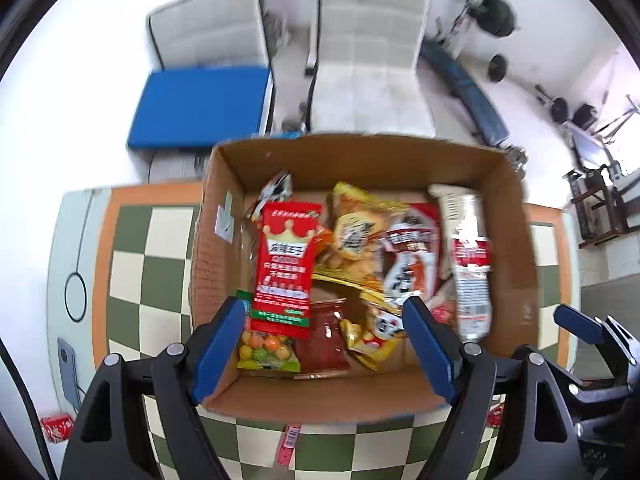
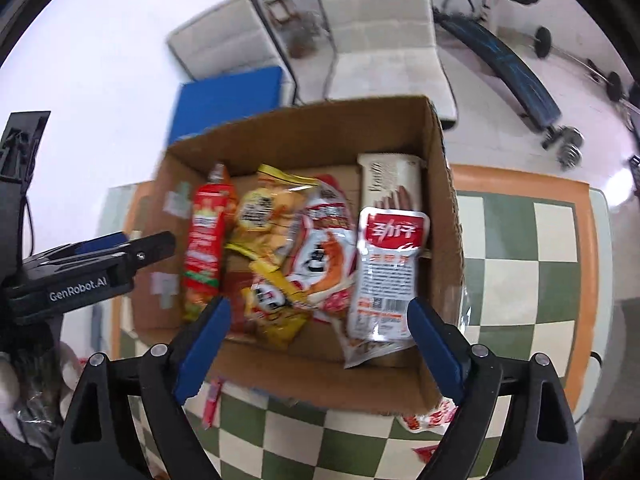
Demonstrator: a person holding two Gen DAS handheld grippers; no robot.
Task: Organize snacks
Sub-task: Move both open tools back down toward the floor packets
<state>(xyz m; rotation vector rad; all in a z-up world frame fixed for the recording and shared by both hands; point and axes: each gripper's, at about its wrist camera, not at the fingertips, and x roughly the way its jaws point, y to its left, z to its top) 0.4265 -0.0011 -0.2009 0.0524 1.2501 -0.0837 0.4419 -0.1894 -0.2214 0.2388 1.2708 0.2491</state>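
An open cardboard box (image 1: pixel 508 240) (image 2: pixel 444 200) stands on the checkered table and holds several snack packets. A tall red crown packet (image 1: pixel 285 268) (image 2: pixel 204 248) leans at its left, yellow cracker bags (image 1: pixel 354 236) (image 2: pixel 266 212) lie in the middle, and a white-and-red packet (image 1: pixel 470 268) (image 2: pixel 386 268) lies at the right. My left gripper (image 1: pixel 326 336) is open above the box's near side, empty. My right gripper (image 2: pixel 320 340) is open above the box's near edge, empty; it also shows at the right in the left wrist view (image 1: pixel 580 324).
A thin pink stick packet (image 1: pixel 289 444) (image 2: pixel 212 400) lies on the table in front of the box. Red-and-white packets (image 2: pixel 432 416) lie at the box's near right corner. A red can (image 1: pixel 56 426) sits low left. White chairs (image 1: pixel 368 56) stand beyond the table.
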